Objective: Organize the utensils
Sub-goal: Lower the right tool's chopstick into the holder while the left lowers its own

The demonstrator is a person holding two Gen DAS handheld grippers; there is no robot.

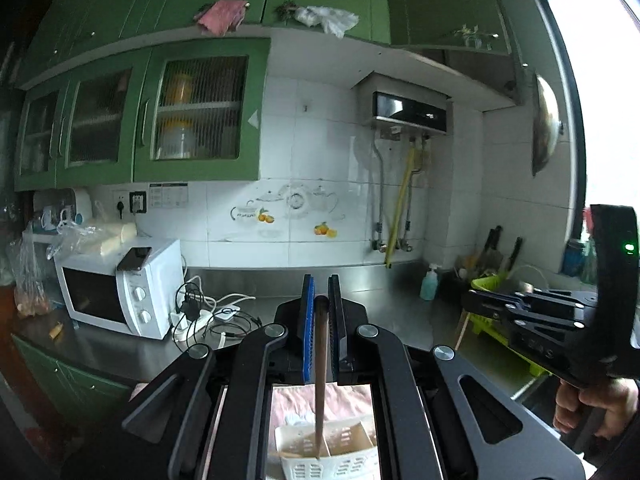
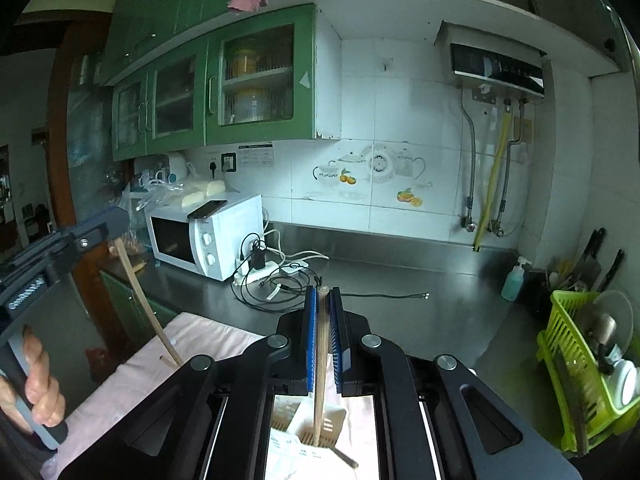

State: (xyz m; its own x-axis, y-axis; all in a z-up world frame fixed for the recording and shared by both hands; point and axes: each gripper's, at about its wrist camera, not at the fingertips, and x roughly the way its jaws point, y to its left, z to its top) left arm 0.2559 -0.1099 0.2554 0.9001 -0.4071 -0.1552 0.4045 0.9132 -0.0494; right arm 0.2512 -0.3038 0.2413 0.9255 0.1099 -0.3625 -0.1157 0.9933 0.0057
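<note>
My left gripper is shut on a dark brown chopstick that hangs down into a white slotted utensil holder standing on a pink cloth. My right gripper is shut on a light wooden chopstick whose tip reaches down into the same white holder. In the right wrist view the left gripper appears at the left with its chopstick slanting down over the pink cloth. A metal utensil lies beside the holder.
A white microwave with a phone on top stands on the steel counter, next to a power strip with tangled cables. A green dish rack with dishes stands at the right, with a soap bottle and knives behind it.
</note>
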